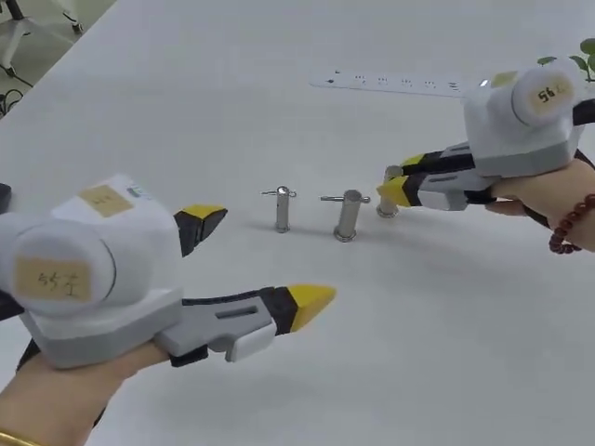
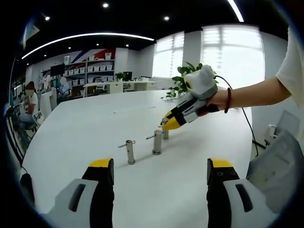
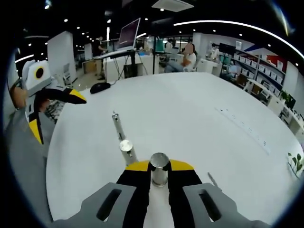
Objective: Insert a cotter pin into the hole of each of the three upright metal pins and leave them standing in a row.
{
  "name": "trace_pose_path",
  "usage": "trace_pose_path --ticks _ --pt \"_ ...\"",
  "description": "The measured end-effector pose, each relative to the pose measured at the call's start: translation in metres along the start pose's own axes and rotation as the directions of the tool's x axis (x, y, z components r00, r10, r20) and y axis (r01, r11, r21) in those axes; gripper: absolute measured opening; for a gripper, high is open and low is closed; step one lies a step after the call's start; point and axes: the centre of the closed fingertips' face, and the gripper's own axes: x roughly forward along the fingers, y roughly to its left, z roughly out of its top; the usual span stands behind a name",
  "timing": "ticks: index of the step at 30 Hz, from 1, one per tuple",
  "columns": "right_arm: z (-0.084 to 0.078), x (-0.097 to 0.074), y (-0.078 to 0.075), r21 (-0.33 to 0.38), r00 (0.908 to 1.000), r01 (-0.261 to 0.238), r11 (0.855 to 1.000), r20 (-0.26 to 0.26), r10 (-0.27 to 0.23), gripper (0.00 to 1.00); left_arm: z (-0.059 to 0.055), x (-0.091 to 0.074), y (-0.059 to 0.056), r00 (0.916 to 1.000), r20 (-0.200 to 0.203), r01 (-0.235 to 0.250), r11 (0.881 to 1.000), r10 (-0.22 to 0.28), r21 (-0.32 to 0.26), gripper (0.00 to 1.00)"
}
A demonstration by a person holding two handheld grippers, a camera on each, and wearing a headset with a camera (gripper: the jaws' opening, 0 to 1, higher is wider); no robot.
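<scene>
**Desk work, 3 pins in a row:** A white desk [image 1: 186, 111] carries a line of 3 upright metal pins, with a person's 2 hand-held grippers on either side of it.

The left gripper [image 1: 258, 260] sits low and nearest the camera in the head view. Its jaws are spread wide, hold nothing and point toward the row from well apart. The right gripper [image 1: 400, 178] reaches in from the opposite side, its jaws drawn narrow around the right pin [image 1: 387, 208]. In the right gripper view that pin stands upright between the 2 yellow tips, which appear to press on its shaft. Its long axis crosses the jaws at a right angle.

A white power strip [image 1: 390, 82] lies well behind the row on the far side of the desk.

The middle pin [image 1: 347, 218] stands just beside the right pin, and the left pin [image 1: 283, 212] a little farther along the same line. A cotter pin [image 1: 278, 193] crosses the head of the left pin. A 2nd cotter pin [image 1: 332, 198] juts sideways from the top of the middle pin. Both lie level with the desk.

Whether the right pin carries 1 cannot be told, as the jaw tip hides its upper part in the head view. The right gripper is by far the nearer. The next move looks to depend on that pin being kept vertical, with its cross-hole level, between the jaws.
</scene>
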Motion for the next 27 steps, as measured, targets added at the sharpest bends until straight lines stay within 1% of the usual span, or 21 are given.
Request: trace_pose_path --ticks 5,6,9,15,19,22,27 --pt "-0.008 -0.007 0.011 -0.002 1.0000 -0.003 1.000 -0.004 0.003 0.14 0.000 0.000 -0.001 1.0000 0.003 0.000 1.000 0.000 0.000 0.80" --pt "-0.010 -0.010 0.016 0.009 1.0000 -0.008 1.000 0.004 0.008 0.14 0.000 0.000 0.000 1.0000 0.003 0.000 1.000 0.000 -0.001 0.80" --pt "-0.013 -0.013 0.026 0.013 0.9999 -0.014 1.000 0.007 0.014 0.14 0.001 -0.001 0.000 1.0000 0.004 -0.001 1.000 0.001 -0.001 0.80" --pt "-0.020 -0.015 0.043 0.020 0.9996 -0.029 0.999 0.005 0.029 0.14 -0.001 -0.001 -0.002 1.0000 -0.001 0.003 1.000 -0.003 0.002 0.79" --pt "-0.021 -0.015 0.053 0.040 0.9994 -0.031 0.999 0.015 0.031 0.14 0.000 -0.001 -0.003 1.0000 0.002 0.005 1.000 -0.005 0.003 0.79" --pt "-0.022 -0.014 0.059 0.031 0.9994 -0.031 0.999 0.015 0.031 0.14 0.000 -0.001 -0.003 1.0000 0.000 0.006 1.000 -0.006 0.006 0.79" --pt "-0.020 -0.013 0.063 0.024 0.9995 -0.023 0.999 0.024 0.023 0.14 0.001 -0.001 -0.004 1.0000 0.002 0.008 1.000 -0.008 0.008 0.79"
